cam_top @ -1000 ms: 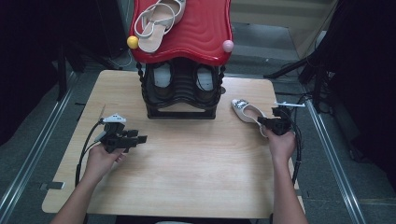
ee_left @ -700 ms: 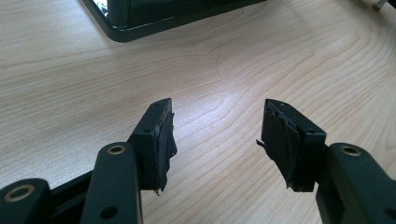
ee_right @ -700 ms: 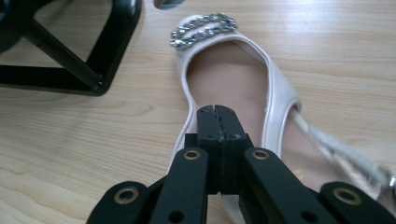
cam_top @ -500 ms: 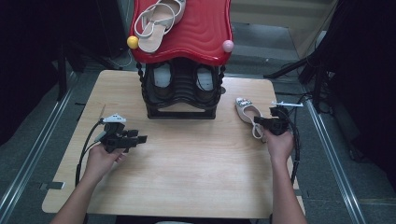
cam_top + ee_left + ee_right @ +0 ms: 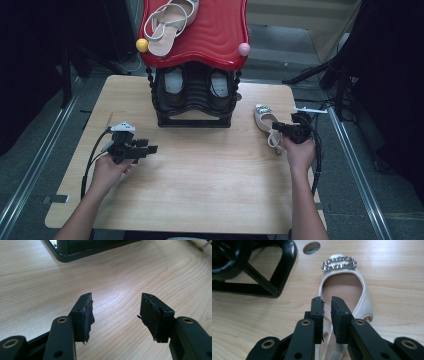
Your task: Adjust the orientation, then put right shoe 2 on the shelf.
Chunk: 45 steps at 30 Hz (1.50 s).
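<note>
Step judged: grasping cream jewelled-buckle shoe (image 5: 344, 285) at desk (image 5: 210, 175) 3 o'clock. Right gripper (image 5: 327, 305) jaws nearly closed on its strap; left gripper (image 5: 116, 305) jaws open, empty. Next: lift, probably.

Bare table (image 5: 210, 175) ahead of your left gripper (image 5: 116, 312), black shoe rack (image 5: 195, 100) blocking the far middle, white shoe (image 5: 344, 287) under your right gripper (image 5: 327, 307), rack foot close beside it.

Cream peep-toe shoe (image 5: 344, 287) with rhinestone buckle, flat on the table beside the black rack (image 5: 195, 105), strap pinched.
</note>
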Tool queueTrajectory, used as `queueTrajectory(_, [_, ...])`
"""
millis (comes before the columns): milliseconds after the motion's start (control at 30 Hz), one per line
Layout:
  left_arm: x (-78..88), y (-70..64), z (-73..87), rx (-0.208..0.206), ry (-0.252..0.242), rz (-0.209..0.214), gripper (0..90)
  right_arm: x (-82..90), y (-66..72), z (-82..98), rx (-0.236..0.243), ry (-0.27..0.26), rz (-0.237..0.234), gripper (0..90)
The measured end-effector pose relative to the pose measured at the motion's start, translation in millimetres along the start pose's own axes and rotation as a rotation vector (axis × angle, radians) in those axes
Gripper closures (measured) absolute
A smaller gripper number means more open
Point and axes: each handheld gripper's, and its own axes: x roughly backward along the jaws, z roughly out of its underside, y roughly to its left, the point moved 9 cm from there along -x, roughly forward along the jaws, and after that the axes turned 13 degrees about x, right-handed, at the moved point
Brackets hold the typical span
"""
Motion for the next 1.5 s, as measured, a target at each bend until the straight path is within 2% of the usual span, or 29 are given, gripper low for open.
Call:
queueTrajectory(233, [-0.2, -0.3, -0.2, 0.003, -0.002, -0.001, 44.1, 4.2, 7.2, -8.6, 0.031, -0.026, -0.008, 74.7])
queueTrajectory(467, [-0.5, 0.0, 0.3, 0.001, 0.002, -0.002, 44.1, -8.6, 10.8, -5.2, 0.053, 0.003, 0.003, 72.5])
queueTrajectory(533, [-0.1, 0.0, 0.4, -0.002, 0.003, -0.002, 44.1, -13.3, 9.5, -1.8, 0.043, 0.010, -0.001, 72.9])
queueTrajectory(733, [-0.1, -0.3, 0.7, -0.002, 0.003, -0.003, 44.1, -22.3, 5.2, 3.4, 0.059, 0.009, 0.010, 73.4])
queueTrajectory(967, [0.6, -0.4, 1.8, -0.006, 0.008, -0.006, 44.1, -33.7, 6.3, 6.4, 0.067, 0.023, 0.016, 74.8])
queueTrajectory(1267, [2.4, 0.3, 3.4, -0.005, 0.003, -0.008, 44.1, -39.8, 6.3, 9.6, 0.083, 0.060, 0.042, 76.4])
queueTrajectory(1500, [1.7, 0.0, 3.8, -0.006, 0.006, -0.006, 44.1, -41.0, 3.7, 10.1, 0.085, 0.075, 0.057, 82.1])
